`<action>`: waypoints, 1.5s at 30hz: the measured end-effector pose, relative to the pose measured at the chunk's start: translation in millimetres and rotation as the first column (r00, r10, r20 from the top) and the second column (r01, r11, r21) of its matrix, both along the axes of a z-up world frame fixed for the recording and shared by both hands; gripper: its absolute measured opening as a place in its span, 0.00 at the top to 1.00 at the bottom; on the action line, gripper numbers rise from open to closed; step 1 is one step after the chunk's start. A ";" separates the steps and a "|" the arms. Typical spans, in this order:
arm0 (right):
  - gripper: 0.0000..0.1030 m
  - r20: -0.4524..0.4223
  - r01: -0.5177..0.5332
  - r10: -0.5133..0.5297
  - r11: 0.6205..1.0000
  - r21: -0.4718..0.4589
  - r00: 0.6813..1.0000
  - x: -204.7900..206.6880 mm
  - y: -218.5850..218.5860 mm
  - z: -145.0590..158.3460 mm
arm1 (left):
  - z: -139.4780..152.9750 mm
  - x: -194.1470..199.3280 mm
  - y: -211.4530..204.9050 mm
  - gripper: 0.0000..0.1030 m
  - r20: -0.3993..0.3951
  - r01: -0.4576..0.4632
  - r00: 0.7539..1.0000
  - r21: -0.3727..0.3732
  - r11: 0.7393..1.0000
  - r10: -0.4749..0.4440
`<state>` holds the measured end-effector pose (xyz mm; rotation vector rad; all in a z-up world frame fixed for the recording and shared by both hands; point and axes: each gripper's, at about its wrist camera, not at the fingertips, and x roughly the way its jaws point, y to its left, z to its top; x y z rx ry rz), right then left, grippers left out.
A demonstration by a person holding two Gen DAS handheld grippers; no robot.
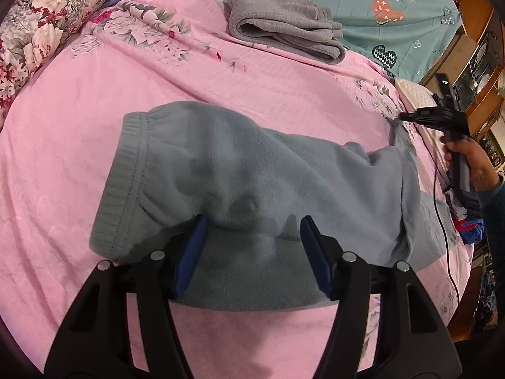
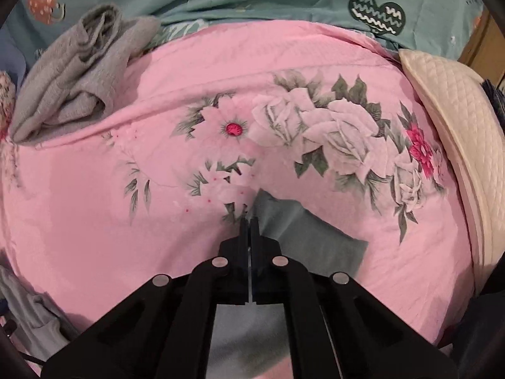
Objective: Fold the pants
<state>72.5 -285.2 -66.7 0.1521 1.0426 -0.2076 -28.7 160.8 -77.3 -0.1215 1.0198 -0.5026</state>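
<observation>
Left wrist view: the blue-grey fleece pants [image 1: 240, 189] lie across the middle of the bed, on the pink quilted bedspread with printed flowers [image 1: 79, 164]. Their ribbed waistband [image 1: 116, 189] points to the bed's left side and the legs run toward its right edge, where the cloth bunches and hangs over. The left tongs [image 1: 252, 252] stand open, their blue-padded fingers [image 1: 192, 252] spread apart over the near hem of the pants; fleece lies between them, but the pads do not press on it. At the right edge of the bed a hand [image 1: 473, 164] holds the handle of the right tongs [image 1: 402, 117], whose black tip meets the far end of a pant leg. A thin black cable [image 1: 442, 221] hangs down beside that edge. Toward the far side of the bed sits a folded grey fleece garment [image 1: 284, 22], partly on the pink spread and partly on a teal quilt with heart prints [image 1: 378, 0]. A floral red-and-white pillow [image 1: 47, 22] fills the far left corner.

Right wrist view: the right tongs [image 2: 249, 221] are closed, the two black fingers drawn together, and a corner of blue-grey pant cloth [image 2: 303, 230] sits right at their tip; whether it is truly pinched I cannot tell. Beyond lies the pink spread's large rose print [image 2: 331, 132]. The folded grey garment [image 2: 72, 91] is at the far left, and a cream quilted cushion [image 2: 451, 126] lies along the right edge.
</observation>
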 end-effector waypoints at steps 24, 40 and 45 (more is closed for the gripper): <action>0.81 0.249 0.172 -0.315 0.868 0.465 0.916 -386.0 -114.4 -14.5 | 5.3 21.2 36.7 0.55 -0.132 -0.035 0.990 0.071 0.997 0.045; 0.98 0.137 0.212 -0.293 0.883 0.419 0.946 -297.7 -139.3 -49.3 | 4.1 14.3 36.0 0.55 -0.099 -0.063 0.992 0.093 0.994 0.072; 0.98 0.239 0.187 -0.316 0.878 0.441 0.918 -313.4 -141.7 -17.1 | 3.8 17.2 38.4 0.55 -0.122 -0.074 0.989 0.076 0.994 0.083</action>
